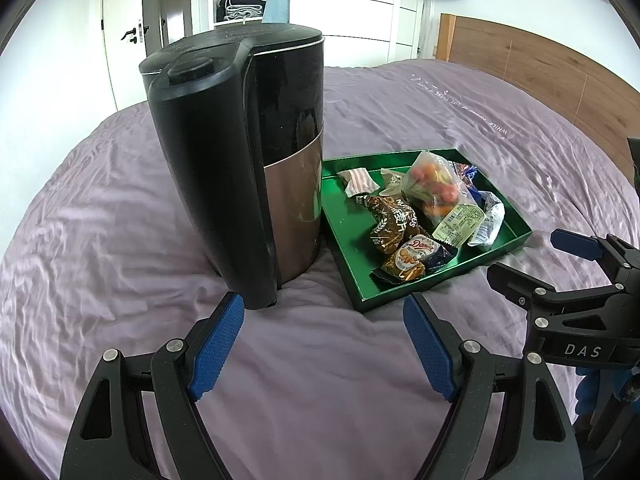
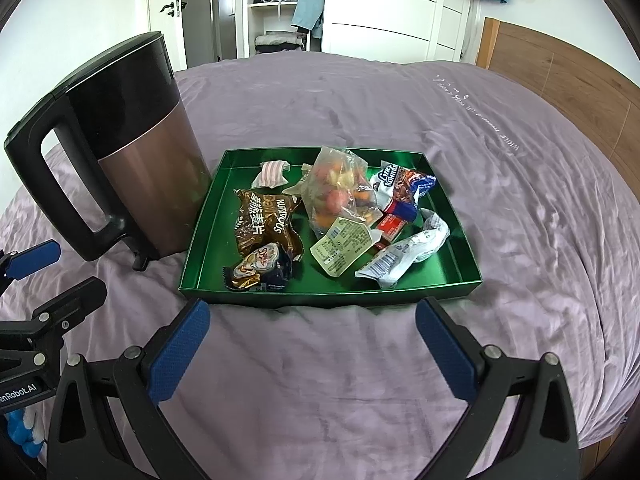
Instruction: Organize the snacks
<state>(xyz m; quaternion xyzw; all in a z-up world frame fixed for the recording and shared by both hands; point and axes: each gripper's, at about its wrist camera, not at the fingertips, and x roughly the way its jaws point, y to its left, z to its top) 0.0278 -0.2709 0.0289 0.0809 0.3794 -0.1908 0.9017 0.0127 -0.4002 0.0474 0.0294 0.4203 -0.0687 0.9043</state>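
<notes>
Green tray [image 1: 420, 292] corner behind kettle [image 1: 240, 160]

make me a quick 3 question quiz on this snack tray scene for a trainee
1. True or false: the clear bag of colourful sweets lies inside the green tray.
2. What stands beside the tray on the purple bedspread? A) a black and copper kettle B) a microwave C) a glass vase
3. Fill in: both the left gripper and the right gripper are ____ and hold nothing.

Key:
1. True
2. A
3. open
</notes>
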